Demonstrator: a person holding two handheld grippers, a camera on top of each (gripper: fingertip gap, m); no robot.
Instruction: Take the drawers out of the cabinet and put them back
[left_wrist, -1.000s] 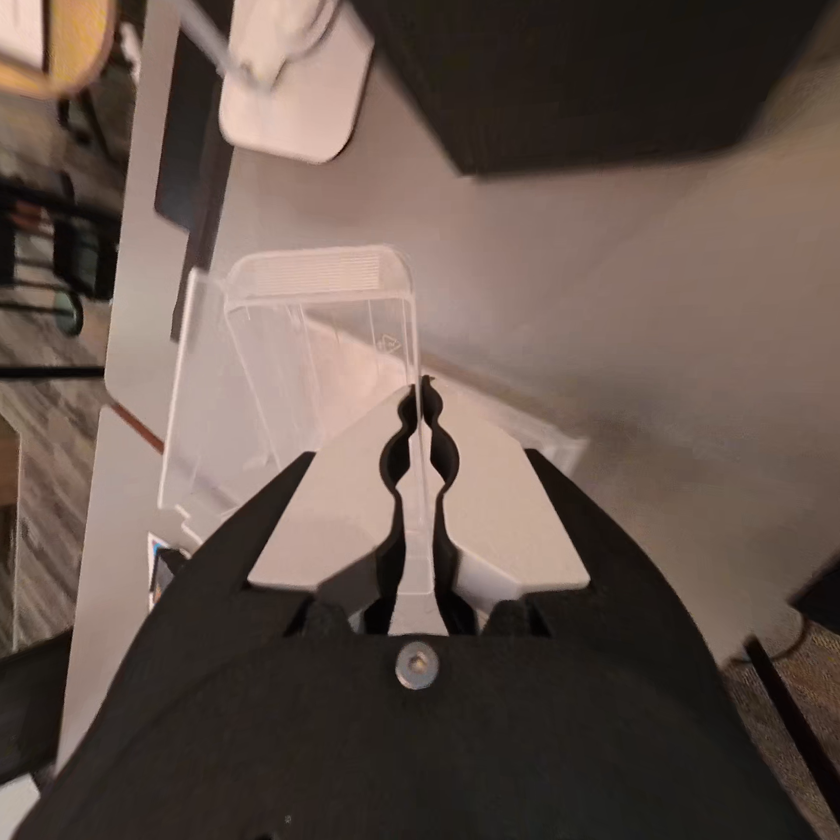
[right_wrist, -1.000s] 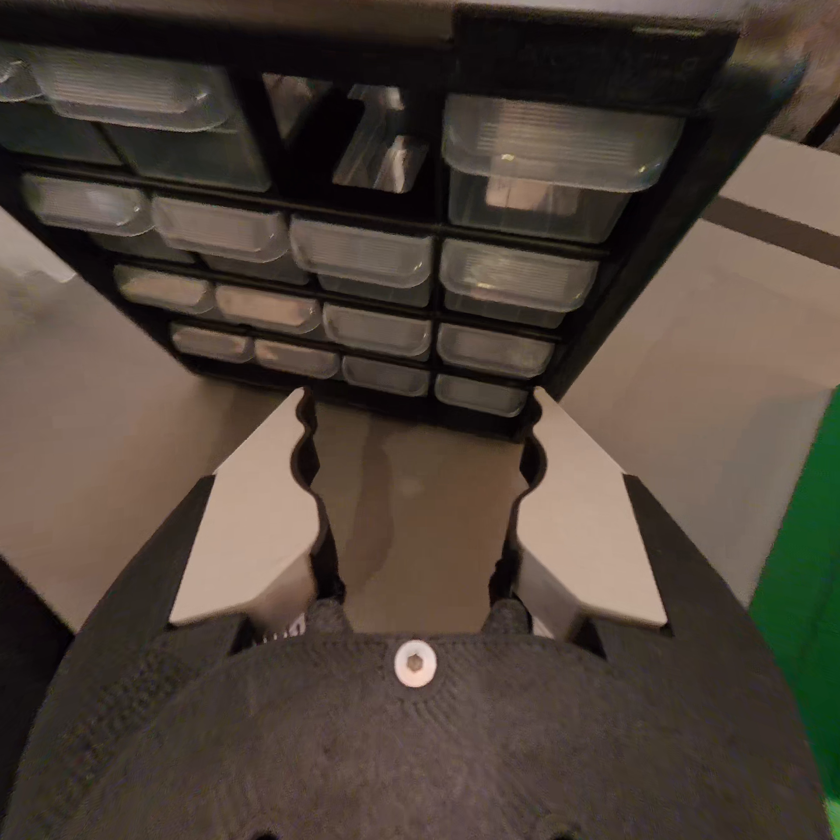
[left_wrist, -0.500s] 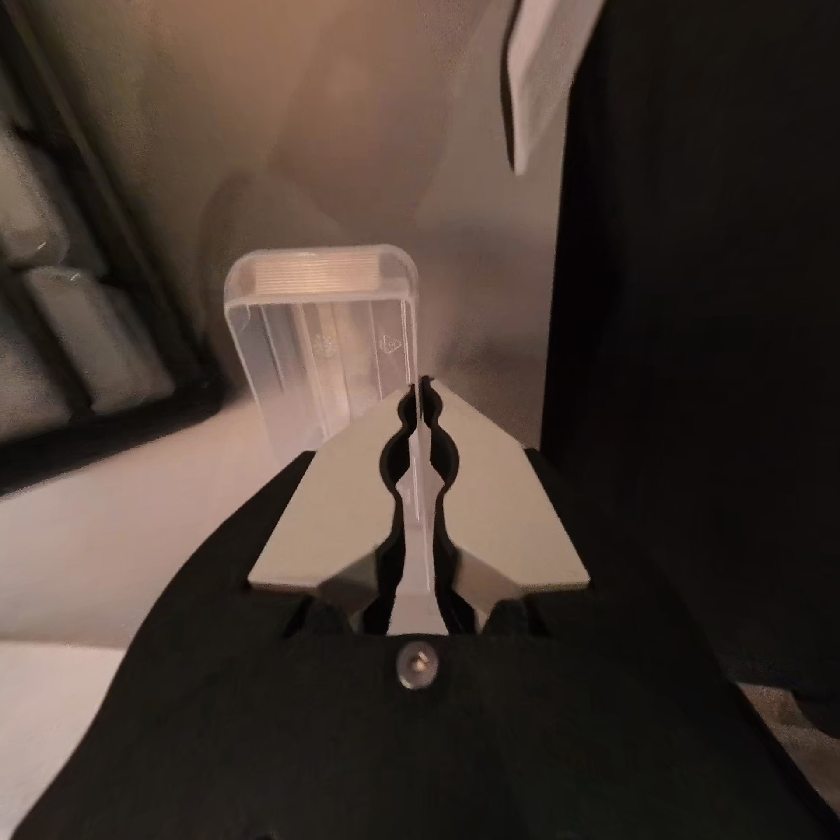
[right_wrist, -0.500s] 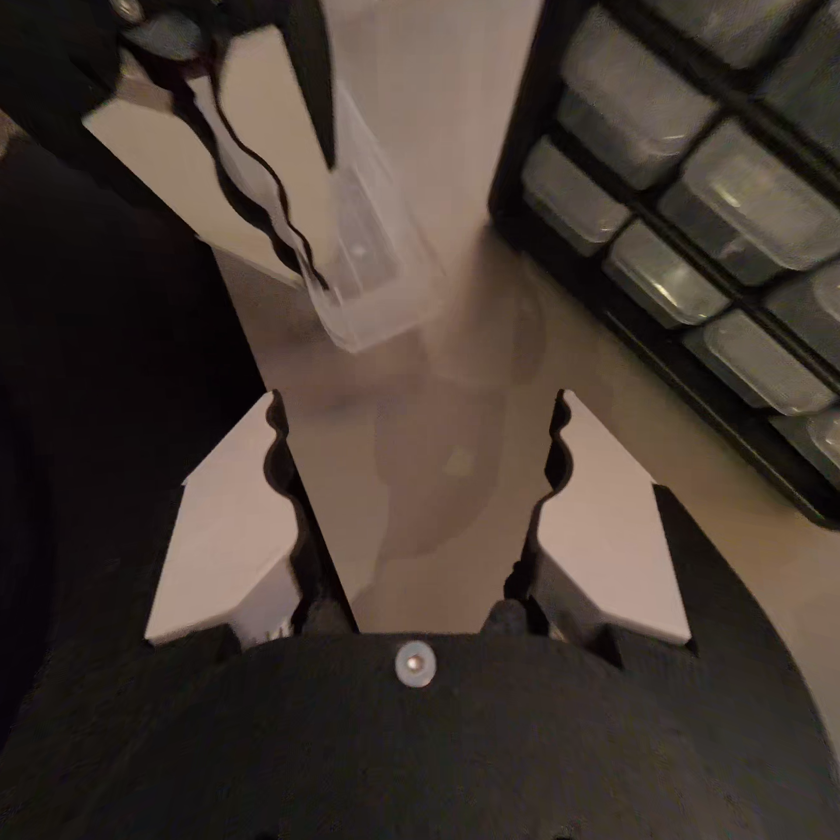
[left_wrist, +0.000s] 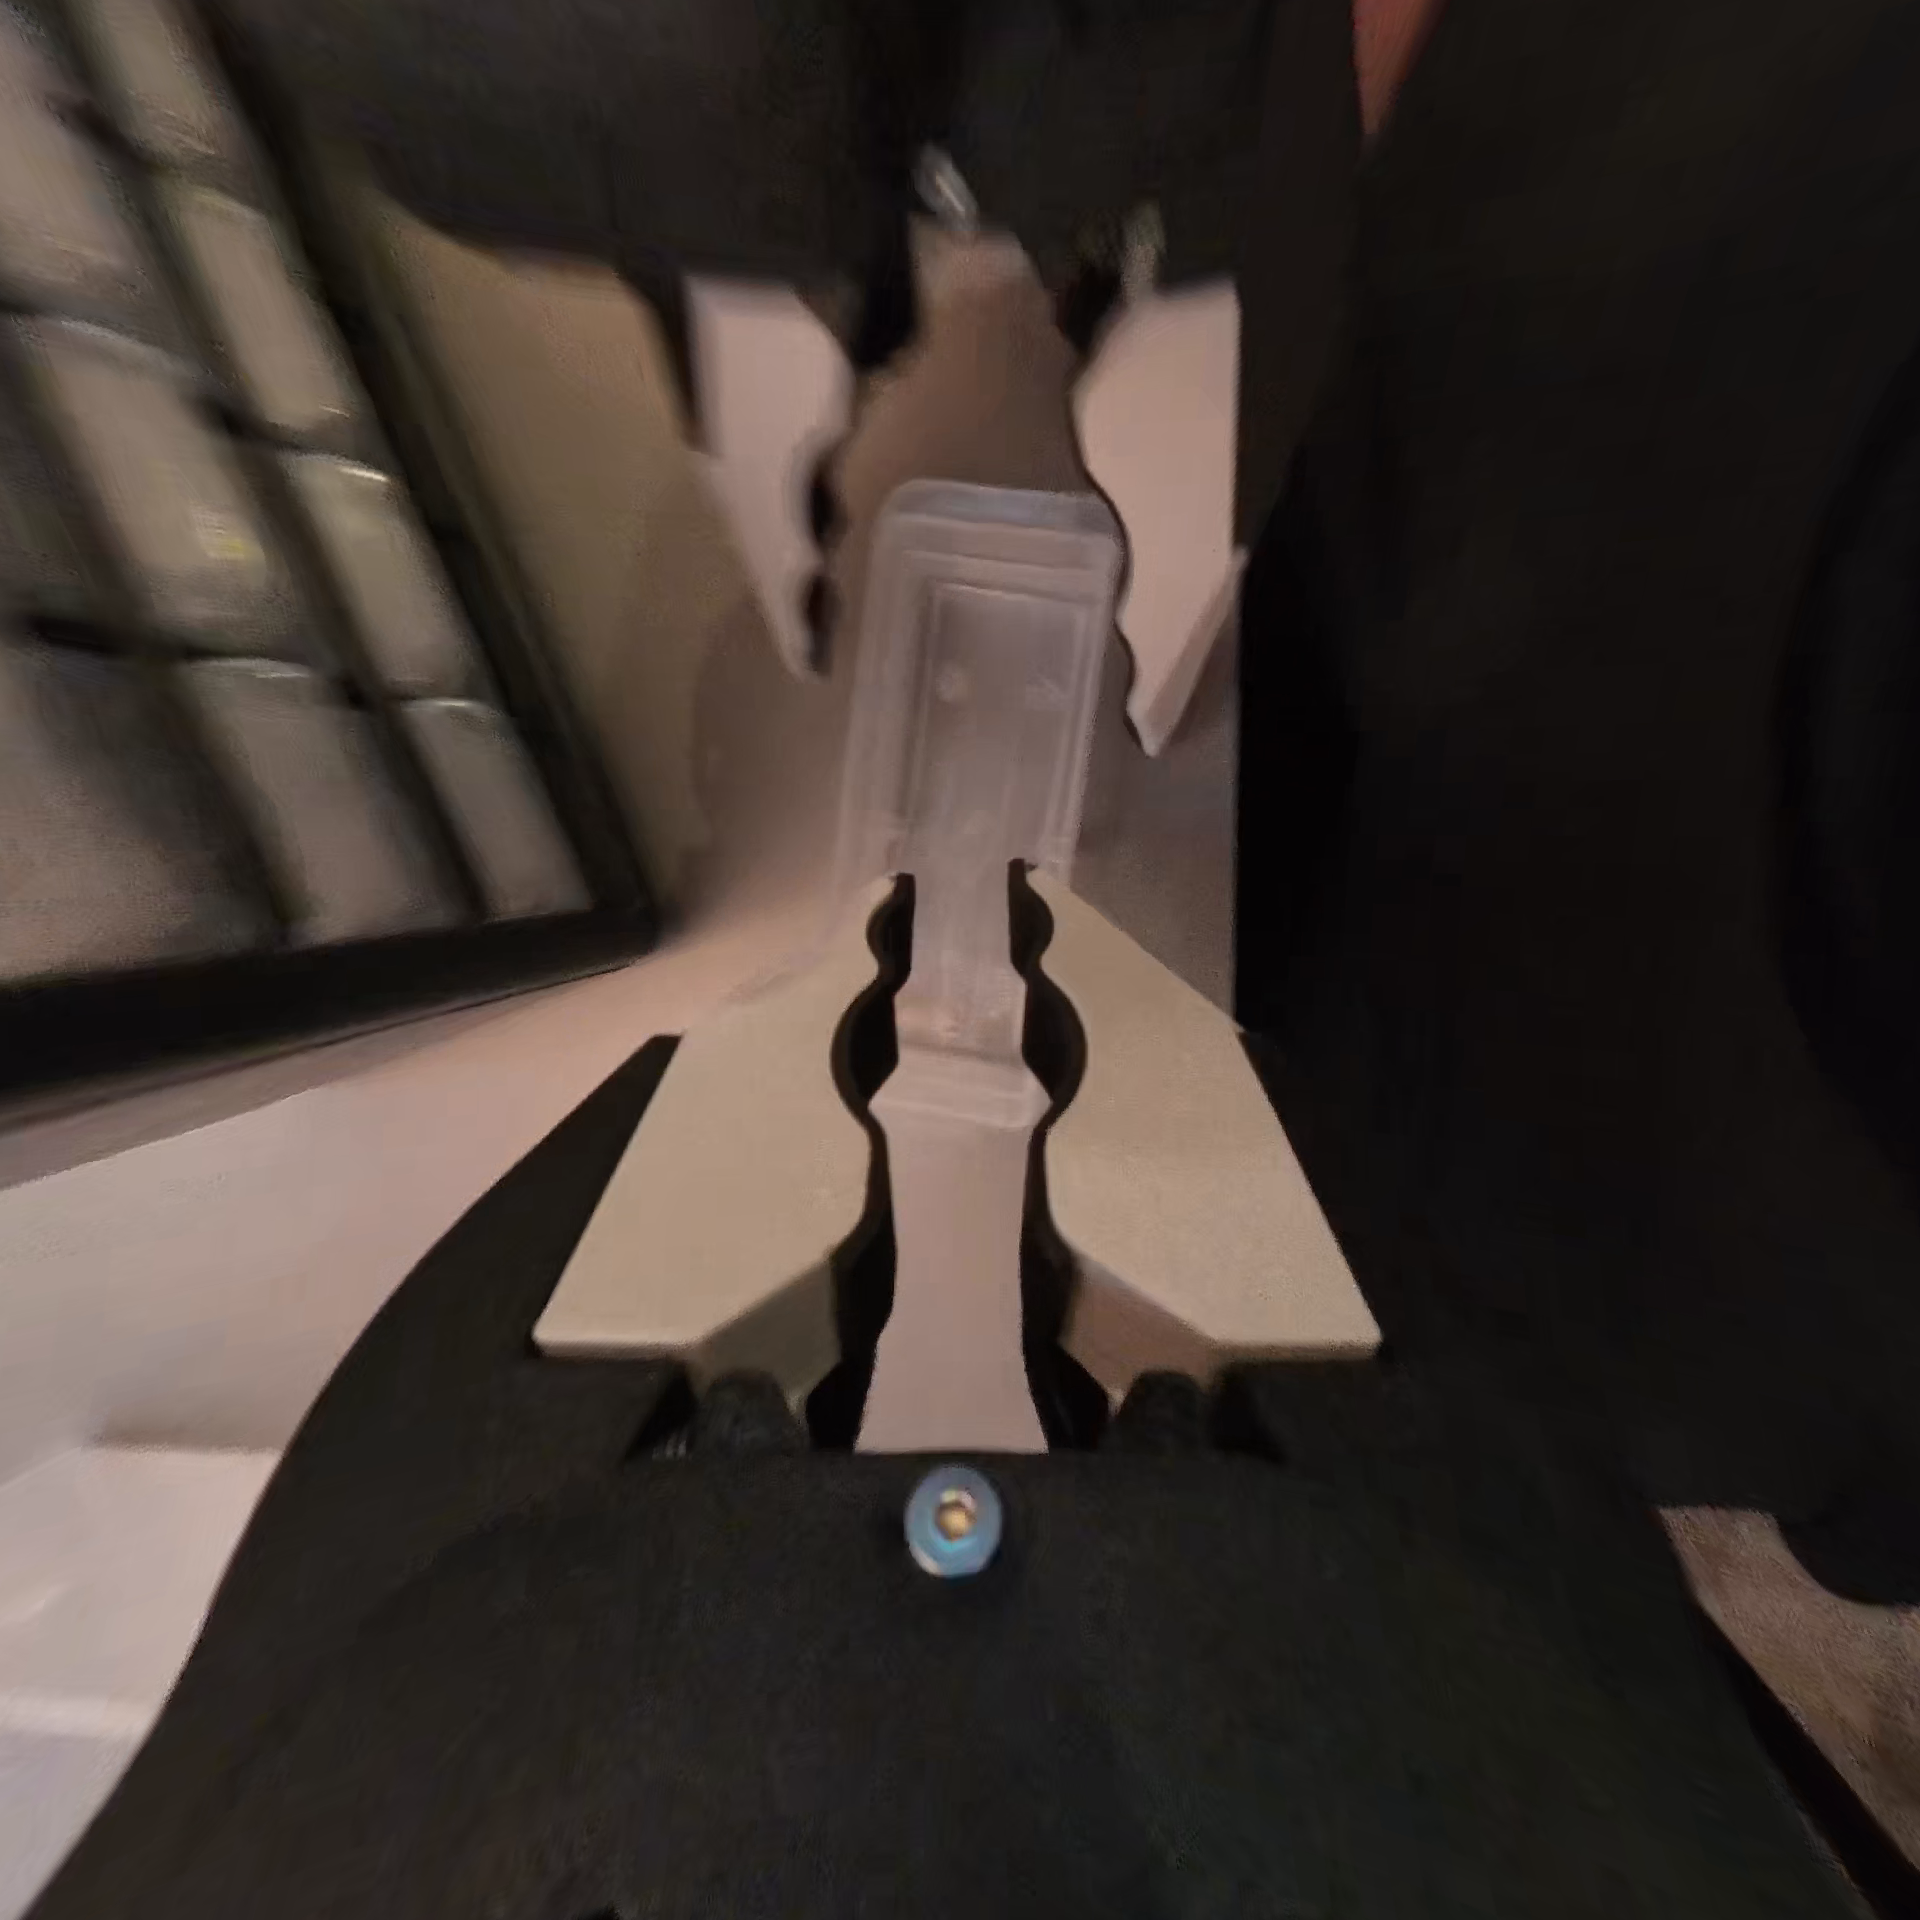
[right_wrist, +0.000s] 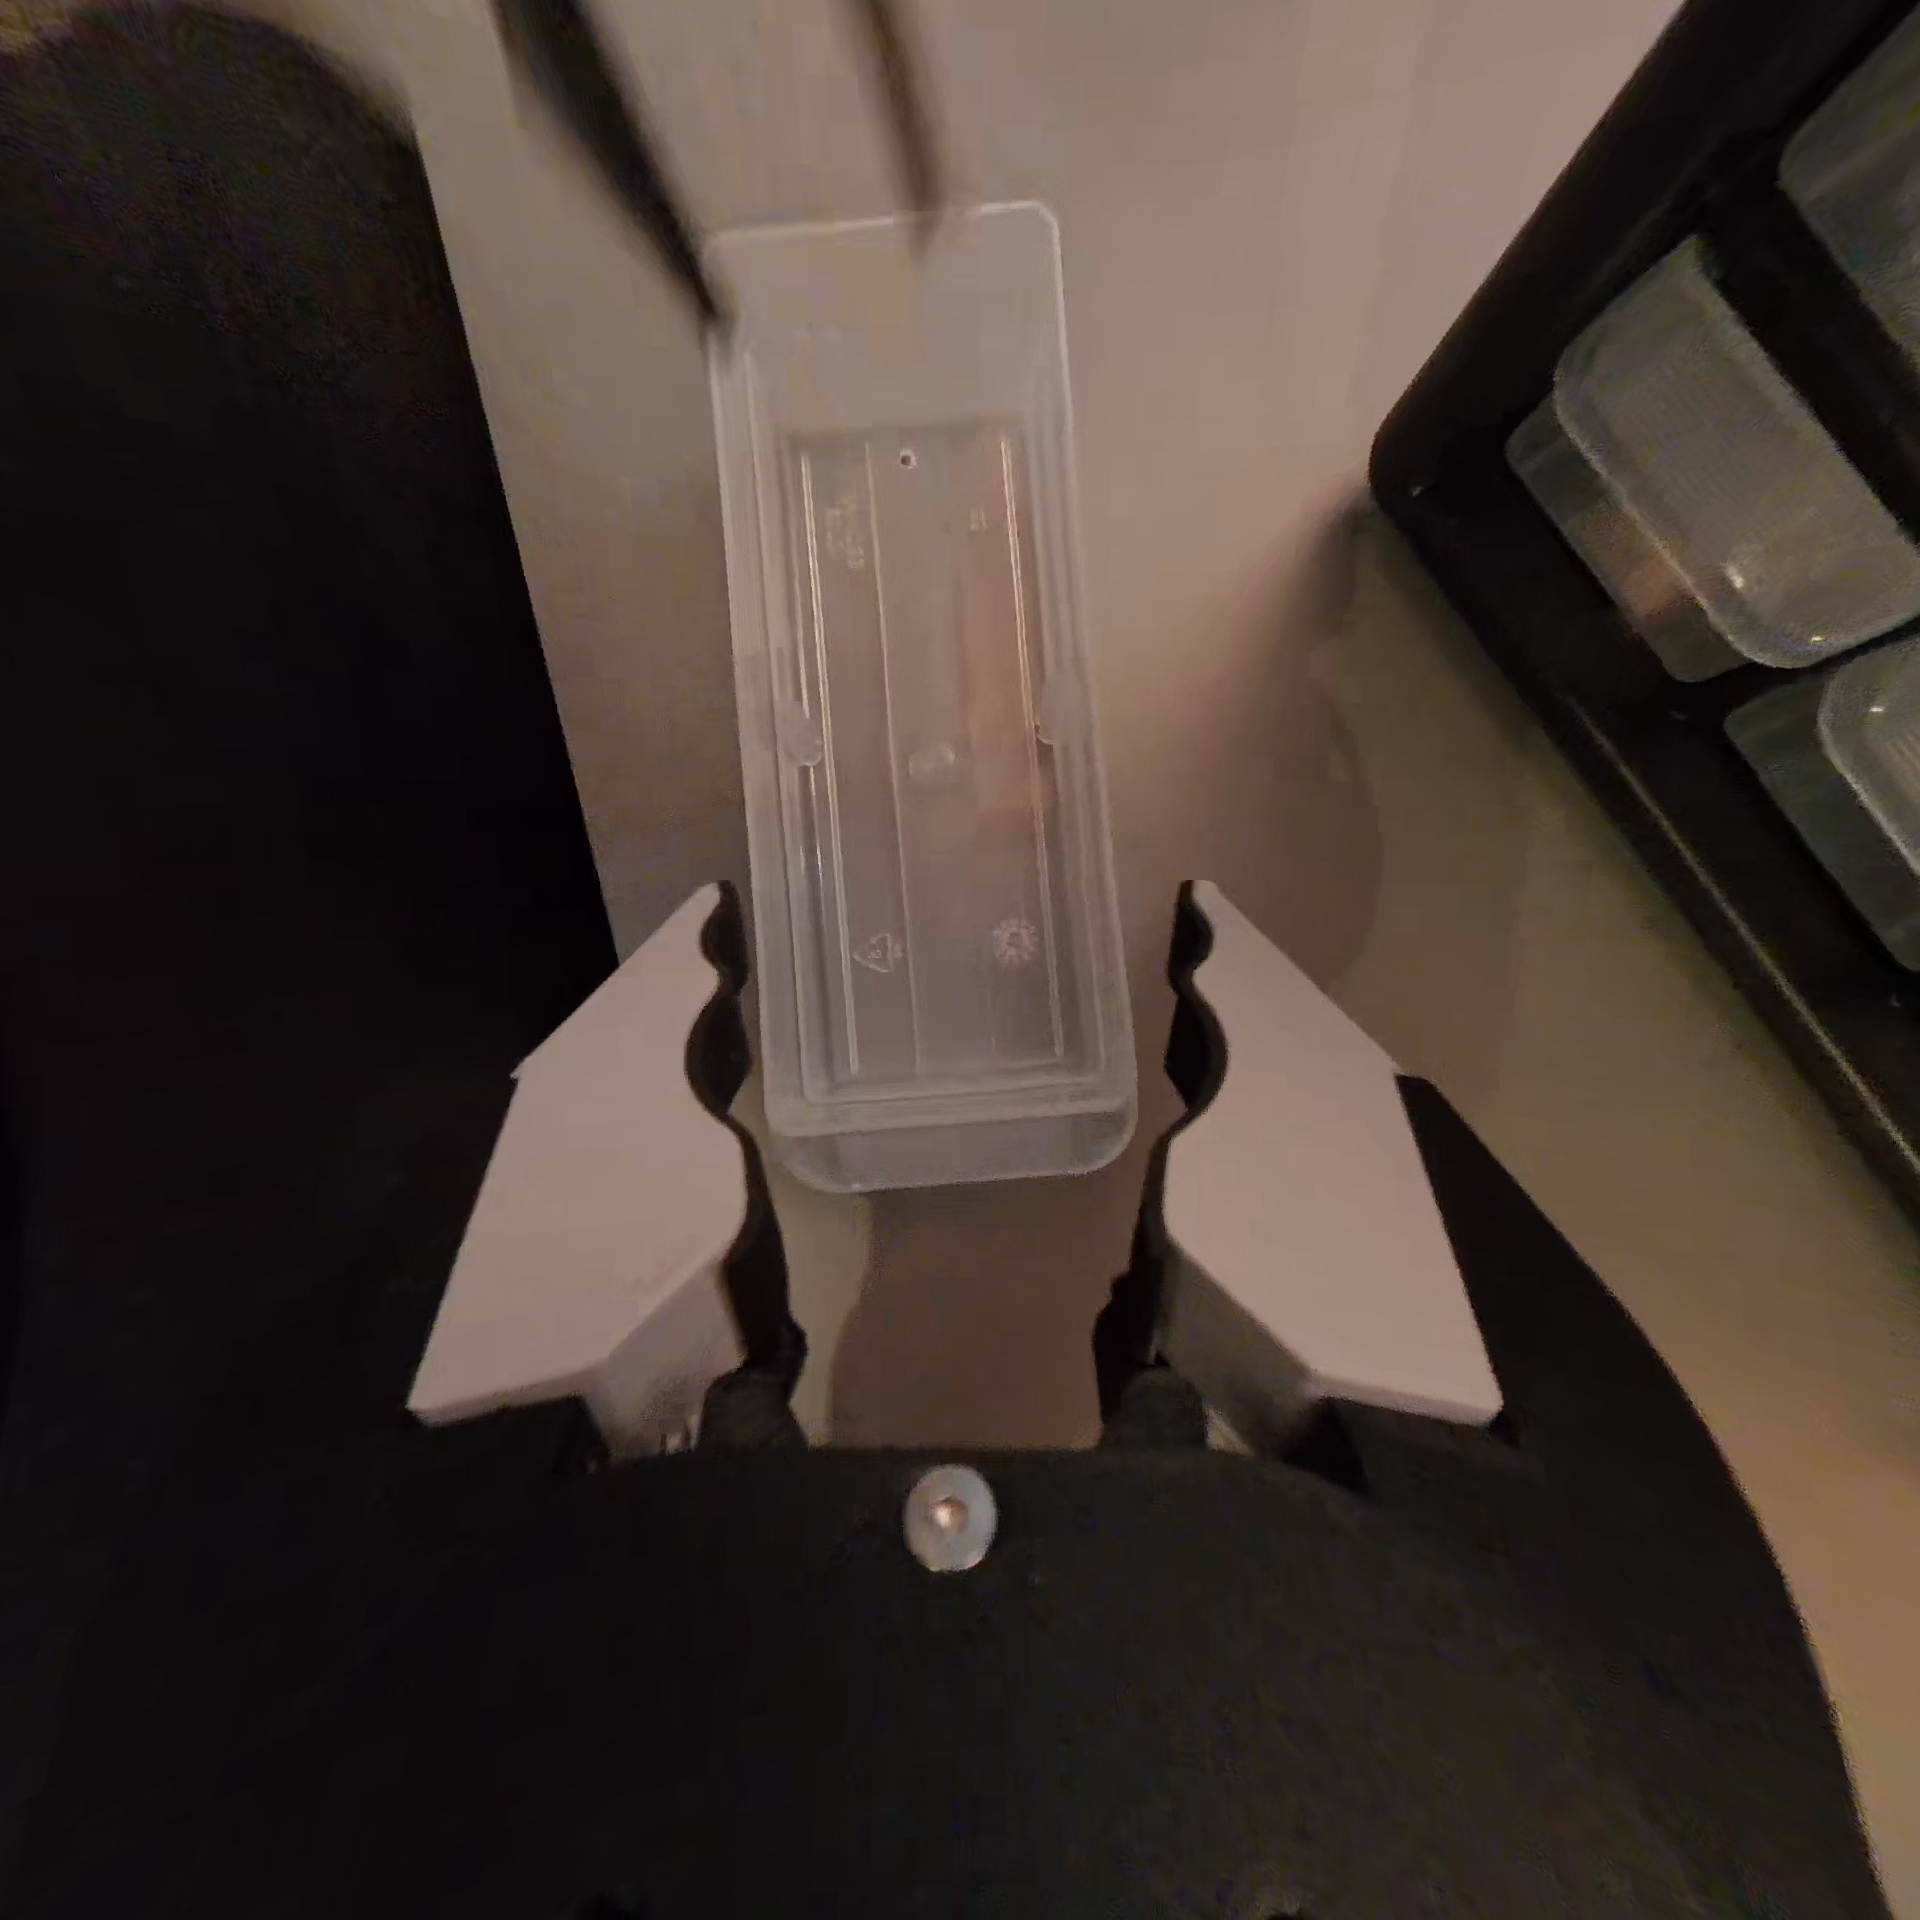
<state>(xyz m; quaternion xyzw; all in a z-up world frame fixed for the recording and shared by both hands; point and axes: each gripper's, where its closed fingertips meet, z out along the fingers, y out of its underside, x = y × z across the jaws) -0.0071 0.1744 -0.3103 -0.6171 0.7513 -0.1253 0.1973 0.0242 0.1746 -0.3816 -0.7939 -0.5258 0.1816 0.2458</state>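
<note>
A clear plastic drawer (right_wrist: 914, 707) lies flat on the pale table, out of the black cabinet (right_wrist: 1714, 623), whose other clear drawers are in place. My right gripper (right_wrist: 953, 894) is open, with its fingers on either side of the drawer's near end and a gap on both sides. In the left wrist view the drawer (left_wrist: 982, 665) lies straight ahead, its near end between the tips of my left gripper (left_wrist: 961, 883), which is open a little. The right gripper (left_wrist: 982, 701) faces me from the far end. The left gripper (right_wrist: 821, 286) shows blurred over the drawer's far end.
The cabinet (left_wrist: 260, 623) stands to the left in the left wrist view. A large black shape (left_wrist: 1558, 727) rises close beside the drawer on the other side, and also fills the left of the right wrist view (right_wrist: 260, 727). Pale table (right_wrist: 1247, 364) lies between.
My left gripper set the drawer down flat on the table and opened off its wall. My right gripper swung from facing the cabinet to straddle the drawer's other end.
</note>
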